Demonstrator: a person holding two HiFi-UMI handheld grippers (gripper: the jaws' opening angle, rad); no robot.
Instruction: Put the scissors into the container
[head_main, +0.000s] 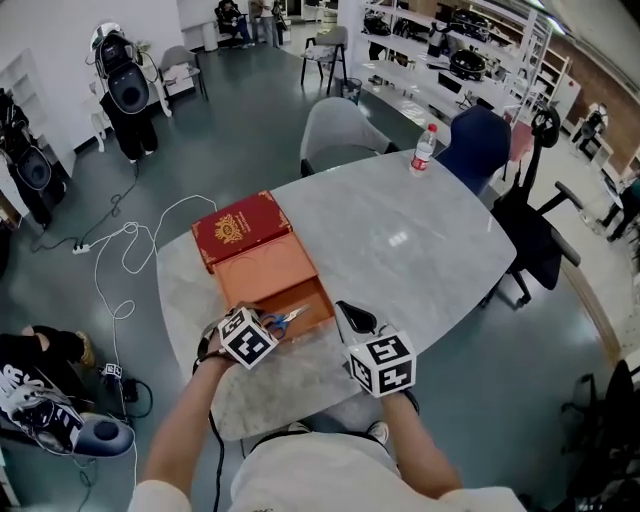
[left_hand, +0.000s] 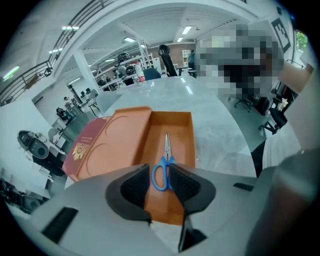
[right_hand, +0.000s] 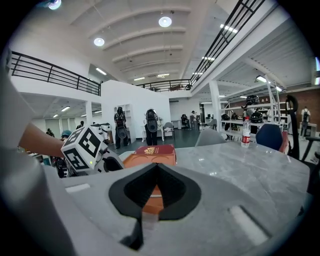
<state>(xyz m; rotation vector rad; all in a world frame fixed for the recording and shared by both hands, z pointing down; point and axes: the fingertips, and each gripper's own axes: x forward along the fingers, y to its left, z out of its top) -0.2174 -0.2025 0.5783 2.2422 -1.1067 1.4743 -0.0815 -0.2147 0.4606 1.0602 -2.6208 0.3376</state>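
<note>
marble table (head_main: 420, 250) lying beneath both grippers. open orange container (left_hand: 181, 140) sitting just ahead of and below the left gripper (left_hand: 161, 171), with its red cover (left_hand: 85, 147) lying off to that gripper's left. right gripper (right_hand: 157, 167) hanging beside the left one, jaws pressed together on nothing. left gripper pinching the blue-handled scissors (left_hand: 165, 157) by the handle loops, blades pointing away from it over the container floor; cannot tell if they are touching it. judgement: placement nearly done, scissors reading inside the walls. remaining: releasing the handle and drawing clear.
</note>
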